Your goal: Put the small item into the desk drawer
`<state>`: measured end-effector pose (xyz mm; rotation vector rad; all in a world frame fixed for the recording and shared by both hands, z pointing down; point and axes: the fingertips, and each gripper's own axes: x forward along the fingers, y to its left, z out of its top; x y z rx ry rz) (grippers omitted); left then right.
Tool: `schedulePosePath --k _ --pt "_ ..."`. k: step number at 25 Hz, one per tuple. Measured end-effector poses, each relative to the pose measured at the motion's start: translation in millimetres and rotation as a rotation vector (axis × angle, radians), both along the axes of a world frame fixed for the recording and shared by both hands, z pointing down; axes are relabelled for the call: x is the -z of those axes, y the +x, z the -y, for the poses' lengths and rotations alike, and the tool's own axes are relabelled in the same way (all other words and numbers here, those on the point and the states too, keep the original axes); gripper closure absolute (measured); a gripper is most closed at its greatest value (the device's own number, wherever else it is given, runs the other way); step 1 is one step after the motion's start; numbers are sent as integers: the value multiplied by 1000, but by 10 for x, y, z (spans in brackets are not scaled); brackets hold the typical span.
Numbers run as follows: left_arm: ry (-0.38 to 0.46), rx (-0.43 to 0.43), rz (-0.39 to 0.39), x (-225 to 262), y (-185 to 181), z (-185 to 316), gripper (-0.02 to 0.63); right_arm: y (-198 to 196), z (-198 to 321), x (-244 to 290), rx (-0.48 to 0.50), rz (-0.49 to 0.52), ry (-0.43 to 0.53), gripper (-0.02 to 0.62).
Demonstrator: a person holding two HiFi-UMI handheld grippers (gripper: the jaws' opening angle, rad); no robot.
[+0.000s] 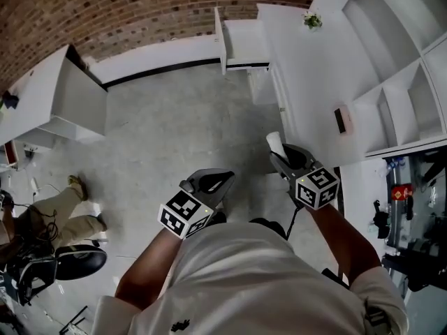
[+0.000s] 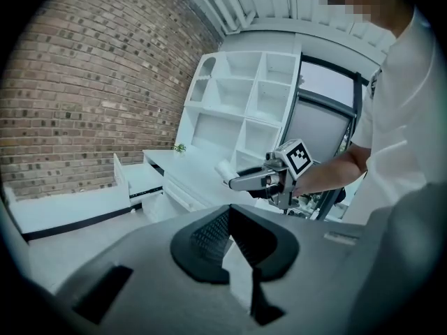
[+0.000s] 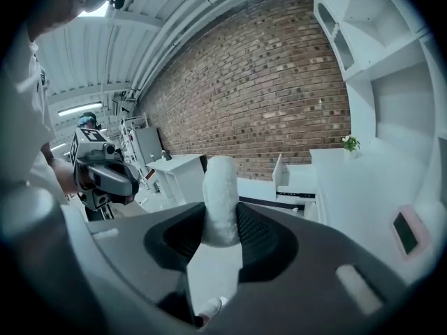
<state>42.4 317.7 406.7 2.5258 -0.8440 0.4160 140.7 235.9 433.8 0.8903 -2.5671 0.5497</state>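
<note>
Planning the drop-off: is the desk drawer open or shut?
Open: the drawer is pulled out of the desk, its inside showing in the head view.

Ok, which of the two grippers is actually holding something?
The right gripper: a small white roll is pinched between its fingers. The left gripper has its fingers closed together with nothing between them.

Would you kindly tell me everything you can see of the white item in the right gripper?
The white roll is a small cylinder with a rounded end and a fuzzy, cloth-like surface. It is clamped between the pads of the right gripper, pointing forward past the fingertips. It is held in the air, short of the open desk drawer.
</note>
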Motion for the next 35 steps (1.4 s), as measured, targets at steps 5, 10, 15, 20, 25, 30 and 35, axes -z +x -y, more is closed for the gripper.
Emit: schedulePosePath --k 5,10,15,20,25,30,35 --pt "-6 -19 -4 -56 -267 266 600 -288 348 59 -27 2 12 452" --pt "-7 12 -27 -75 -408 589 600 -441 714 47 -8 -12 18 451" --pt "-11 31 -19 -145 -490 961 600 -543 1165 -32 0 1 22 452" --pt "-17 37 0 -138 -486 1447 600 -586 1764 -86 14 15 21 452" --pt "-27 29 24 -141 -481 2083 600 -586 2451 -77 17 24 21 451" --pt "-31 28 29 -118 -361 2700 600 -541 3026 -85 36 13 27 452" --pt "-20 36 27 -136 -237 3189 600 -503 3491 -182 49 9 28 452"
